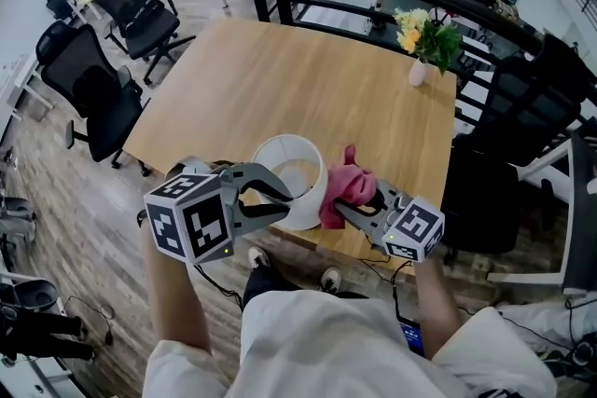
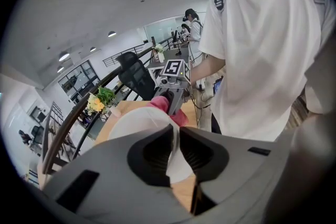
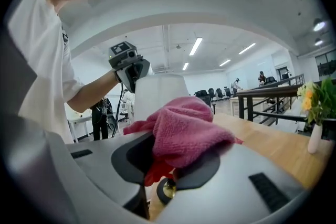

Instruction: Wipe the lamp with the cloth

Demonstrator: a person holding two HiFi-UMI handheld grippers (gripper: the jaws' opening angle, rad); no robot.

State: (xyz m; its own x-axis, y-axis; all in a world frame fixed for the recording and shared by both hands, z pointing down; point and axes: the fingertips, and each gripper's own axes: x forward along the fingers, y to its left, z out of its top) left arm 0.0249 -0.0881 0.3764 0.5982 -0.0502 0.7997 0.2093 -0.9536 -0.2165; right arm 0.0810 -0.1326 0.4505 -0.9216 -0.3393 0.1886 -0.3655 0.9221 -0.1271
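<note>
- The lamp (image 1: 291,177), a white drum-shaped shade, is found at the near edge of the wooden table (image 1: 280,79), in front of the person.
- The shade is judged to be light and thin-walled. It is likely to dent or tip if pressed hard, so a steadying hold is called for while it is wiped.
- The left gripper (image 1: 278,198) is seen clamped on the shade's thin wall at the near left of its rim, with one jaw inside and one outside. The rim is judged the sensible place to hold.
- The cloth (image 1: 343,191), pink and towel-like, is bunched and soft. It is expected to mould to the curved surface and to slide easily.
- The right gripper (image 1: 351,206) is closed on that cloth, a wad of which bulges out past the jaws and is laid against the right side of the shade.
- The shade is open at the top. Nothing can be made out inside it beyond its warm-toned inner wall.
- At the far right of the table a small pale vase (image 1: 418,72) is seen holding yellow and white flowers (image 1: 424,34) with green leaves, well apart from the lamp.
</note>
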